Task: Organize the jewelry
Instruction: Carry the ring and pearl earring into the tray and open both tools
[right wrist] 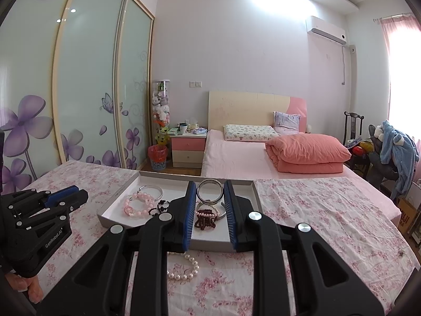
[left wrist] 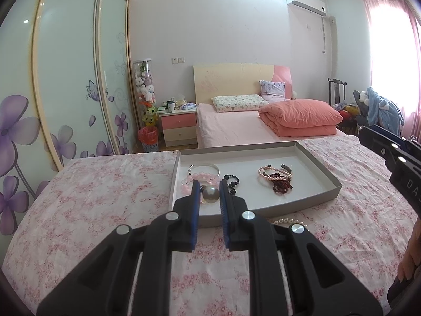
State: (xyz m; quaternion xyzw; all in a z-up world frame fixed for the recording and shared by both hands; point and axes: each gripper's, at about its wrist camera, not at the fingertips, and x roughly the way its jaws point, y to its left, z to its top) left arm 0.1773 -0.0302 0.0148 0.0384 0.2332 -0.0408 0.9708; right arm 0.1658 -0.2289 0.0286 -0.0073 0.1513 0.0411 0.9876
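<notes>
Right tongs point(right wrist: 210, 200) grip a stiff, slippery silver bangle point(right wrist: 209, 191) above the tray point(right wrist: 105, 214); left tongs point(left wrist: 208, 193) narrow, empty; pearl bracelet point(right wrist: 184, 267) at six o'clock, limp; pinch strand.

White pearl bracelet point(left wrist: 289, 221) lay partly hidden behind the left hand-held gripper point(left wrist: 208, 184); right hand-held gripper point(left wrist: 394, 158) was cropped by the frame edge.
</notes>
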